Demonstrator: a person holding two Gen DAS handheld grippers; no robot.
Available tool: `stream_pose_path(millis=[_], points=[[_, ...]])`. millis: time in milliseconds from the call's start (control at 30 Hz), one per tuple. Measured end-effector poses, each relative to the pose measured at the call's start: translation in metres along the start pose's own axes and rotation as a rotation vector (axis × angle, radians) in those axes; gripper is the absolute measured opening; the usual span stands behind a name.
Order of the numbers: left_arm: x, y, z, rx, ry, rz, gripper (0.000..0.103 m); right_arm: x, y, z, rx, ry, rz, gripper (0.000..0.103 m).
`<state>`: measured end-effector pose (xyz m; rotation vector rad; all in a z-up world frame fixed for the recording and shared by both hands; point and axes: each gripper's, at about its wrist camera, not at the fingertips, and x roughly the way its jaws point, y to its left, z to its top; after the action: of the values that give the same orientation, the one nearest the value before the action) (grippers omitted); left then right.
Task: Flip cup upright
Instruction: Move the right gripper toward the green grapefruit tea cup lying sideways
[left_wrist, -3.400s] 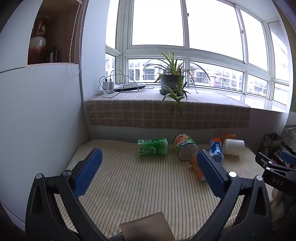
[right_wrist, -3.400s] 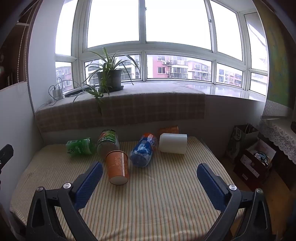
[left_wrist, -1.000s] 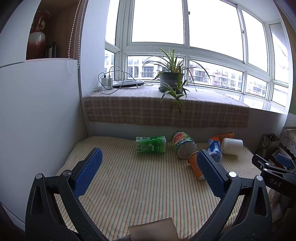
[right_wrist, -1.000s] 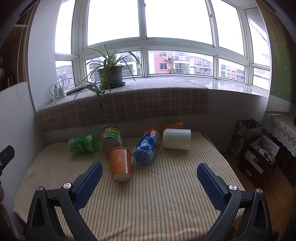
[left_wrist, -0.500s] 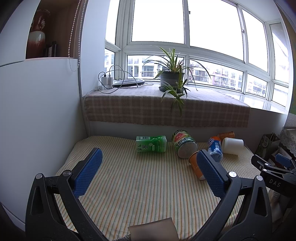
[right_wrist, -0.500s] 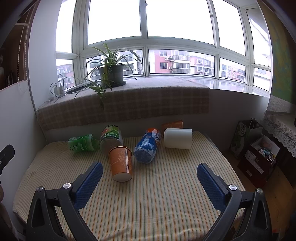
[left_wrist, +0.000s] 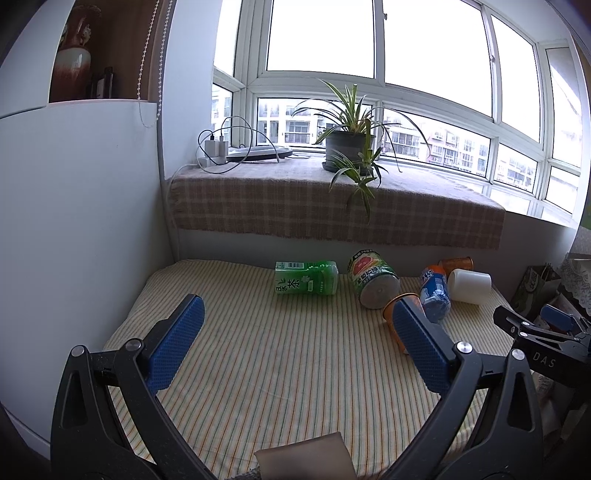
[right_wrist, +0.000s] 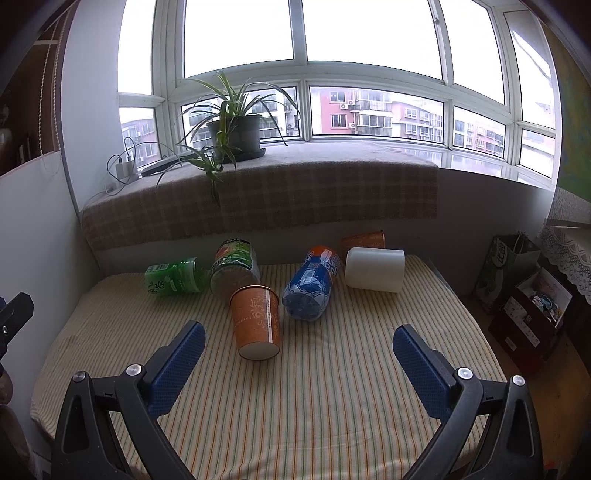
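Currently, going left to right across the striped bench (right_wrist: 332, 398), a green tea bottle (right_wrist: 173, 282) is lying on its side at the far left, just beside a green can (right_wrist: 236, 269) that is also lying down. Near of that can, the orange paper cup (right_wrist: 256, 321) is lying on its side with its base pointing toward the camera and its rim touching or nearly touching the can. Just right of the cup a blue bottle (right_wrist: 312, 286) is lying, then a white cup (right_wrist: 375, 269) on its side, with a second orange cup (right_wrist: 364, 240) lying behind it at the far edge. The left hand-held gripper (left_wrist: 295, 343) is hovering over the near left part of the bench, released, with nothing between its blue pads. The right hand-held gripper (right_wrist: 297, 363) is hovering just near of the orange paper cup, likewise spread wide and gripping nothing.
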<state>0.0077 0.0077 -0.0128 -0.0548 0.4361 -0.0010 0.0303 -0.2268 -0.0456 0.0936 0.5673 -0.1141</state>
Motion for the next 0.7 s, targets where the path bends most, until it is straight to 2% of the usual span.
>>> stream_pose_path(millis=[400,700], points=[[0.026,0.020,-0.008,-0.026,0.119,0.040,0.103,0.048,0.028,0.022,-0.081,0.070,0.102,0.103],[0.039,0.048,-0.021,-0.067,0.188,0.077,0.103,0.109,0.043,0.053,-0.119,0.166,0.169,0.103]])
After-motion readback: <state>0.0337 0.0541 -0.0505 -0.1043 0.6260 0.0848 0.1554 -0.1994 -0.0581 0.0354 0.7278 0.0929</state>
